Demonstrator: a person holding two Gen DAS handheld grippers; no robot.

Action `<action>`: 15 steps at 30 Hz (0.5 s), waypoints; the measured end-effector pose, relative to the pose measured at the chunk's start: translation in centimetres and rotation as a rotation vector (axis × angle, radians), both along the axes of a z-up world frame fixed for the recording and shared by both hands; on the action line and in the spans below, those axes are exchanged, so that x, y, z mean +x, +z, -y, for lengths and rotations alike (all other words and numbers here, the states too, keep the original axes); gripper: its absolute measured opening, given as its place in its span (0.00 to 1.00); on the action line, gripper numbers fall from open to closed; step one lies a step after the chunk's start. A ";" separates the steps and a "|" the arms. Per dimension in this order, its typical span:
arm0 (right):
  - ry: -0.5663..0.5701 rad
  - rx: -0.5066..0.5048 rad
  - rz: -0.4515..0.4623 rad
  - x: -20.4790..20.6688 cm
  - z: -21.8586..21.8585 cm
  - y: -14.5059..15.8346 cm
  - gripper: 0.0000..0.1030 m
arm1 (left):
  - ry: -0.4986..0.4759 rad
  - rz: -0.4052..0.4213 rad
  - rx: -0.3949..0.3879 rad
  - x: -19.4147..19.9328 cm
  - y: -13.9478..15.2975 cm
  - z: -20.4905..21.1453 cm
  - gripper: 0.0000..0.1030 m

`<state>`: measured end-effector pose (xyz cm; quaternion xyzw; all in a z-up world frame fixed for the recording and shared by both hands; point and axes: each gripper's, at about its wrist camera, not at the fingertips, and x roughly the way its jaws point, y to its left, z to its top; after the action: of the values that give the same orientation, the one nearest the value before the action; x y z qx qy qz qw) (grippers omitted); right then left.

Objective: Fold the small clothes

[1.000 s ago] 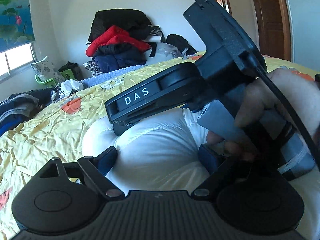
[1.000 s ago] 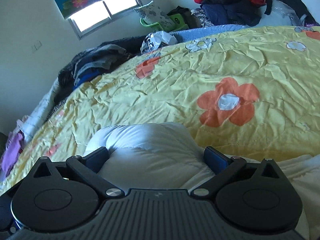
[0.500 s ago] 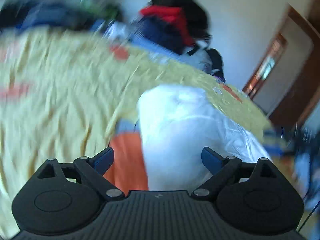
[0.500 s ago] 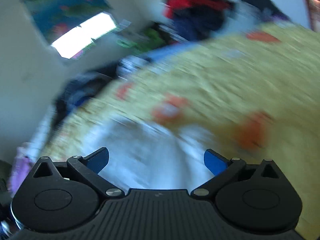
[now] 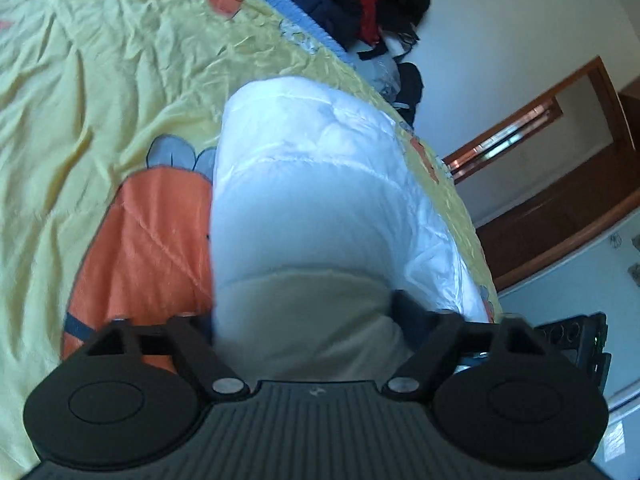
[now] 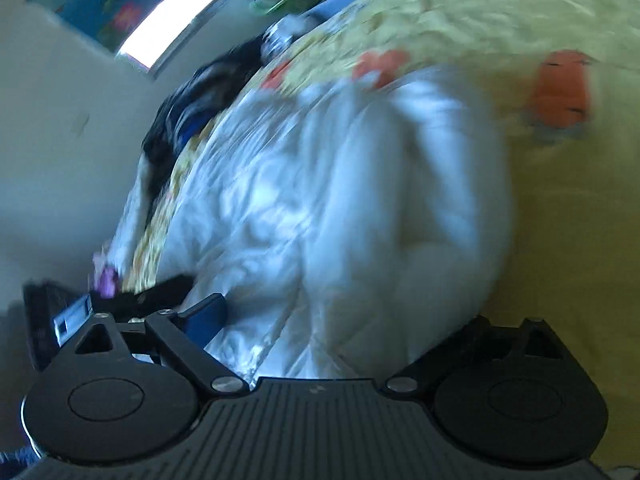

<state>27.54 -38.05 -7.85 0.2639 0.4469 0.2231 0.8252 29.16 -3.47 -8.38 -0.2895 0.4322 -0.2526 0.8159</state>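
White jacket, left wrist view first: lies puffy and long on the yellow quilt, partly over an orange flower print, close to the bed's edge on the side of the brown door. Left gripper: sits around the near end, has just been closing its jaws, seems to pinch the cloth, which fills the gap from side to side and looks narrower there than further up. Looks like a hold for lifting or flipping that end into a fold. Shows only one dark finger; hides the other behind the cloth, so hard to say how tight. Clothes pile: far at the back, cut off by the picture's top. Right wrist view next: all smeared and blurry. Shows the same jacket spread wide and crinkly over the quilt. Right gripper: stands wide, has just been closing its jaws a little, has the jacket between them but does not squeeze it yet. Leaves the blue pad bare beside the cloth; buries the other finger under the white bulge. Probably gets ready to grab there. Dark thing at the left side: too blurred to name.
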 end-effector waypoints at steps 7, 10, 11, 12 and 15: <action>0.093 0.056 0.070 2.3 -6.2 1.4 0.62 | 0.102 0.092 0.091 0.7 3.2 -5.7 0.63; 0.158 0.004 0.088 4.1 -10.5 1.0 0.62 | 0.138 0.077 0.151 1.1 2.9 -8.0 0.66; 0.165 -0.007 0.079 4.6 -11.3 0.7 0.62 | 0.146 0.070 0.158 1.1 2.4 -8.5 0.68; 0.160 -0.009 0.067 5.1 -11.9 0.3 0.67 | 0.158 0.065 0.151 0.9 1.8 -8.9 0.74; 0.125 0.010 0.015 5.5 -11.8 -0.3 0.87 | 0.218 0.092 0.162 -0.3 0.9 -9.4 0.94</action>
<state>33.05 -26.25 -8.17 0.2381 0.4551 0.2784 0.8116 28.88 5.95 -7.49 -0.2557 0.3792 -0.1399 0.8782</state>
